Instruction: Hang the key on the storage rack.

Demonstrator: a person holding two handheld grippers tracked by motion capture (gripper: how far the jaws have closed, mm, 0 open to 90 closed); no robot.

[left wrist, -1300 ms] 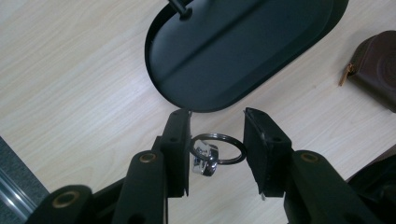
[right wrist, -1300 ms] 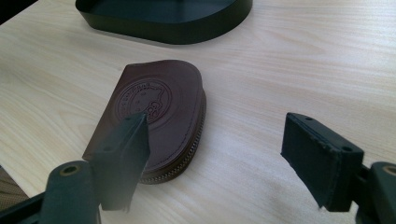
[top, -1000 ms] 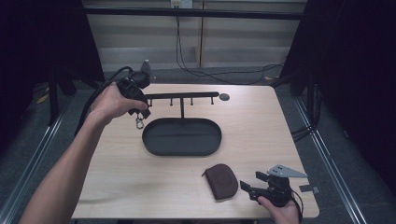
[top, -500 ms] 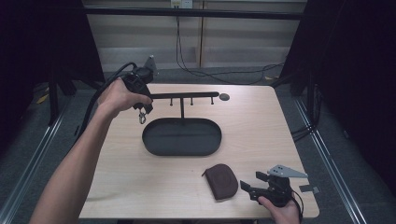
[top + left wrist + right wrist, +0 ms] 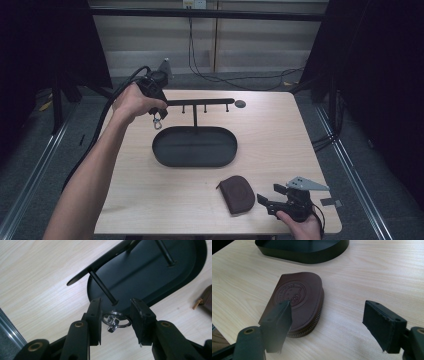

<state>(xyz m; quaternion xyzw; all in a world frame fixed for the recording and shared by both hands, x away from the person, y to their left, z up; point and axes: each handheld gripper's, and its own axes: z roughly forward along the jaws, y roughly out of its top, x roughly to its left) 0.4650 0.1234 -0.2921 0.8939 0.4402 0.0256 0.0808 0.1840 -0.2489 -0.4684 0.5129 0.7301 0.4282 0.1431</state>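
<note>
Left gripper (image 5: 158, 111): pinched across a key ring (image 5: 113, 322), pads bearing on its two sides, clasp dangling inside the loop. Since a second ago: shifted a little forward and up toward the near end of the rack bar (image 5: 200, 102), ring carried along. Now directly ahead of the jaws, in the left gripper view: the end peg (image 5: 101, 286), its tip just beyond the ring's far edge and apart from it. Beyond that peg and lower: the oval tray (image 5: 195, 147) at the rack's foot. Judged meaning: approach nearly complete, hanging step not yet done; ring not yet over any peg. Next needed, by judgement: a short advance to thread the loop over the peg tip, then release. Risk noted: loop held almost flat to the peg tip, so likely to butt against it rather than slide on unless tilted. Right gripper (image 5: 267, 200): spread wide, holding nothing, low over the table (image 5: 280, 140), no change of place across the second. Just ahead of its left jaw: a brown zip pouch (image 5: 297, 300), lying flat, untouched. No sign of a part for that hand in the present step.
</note>
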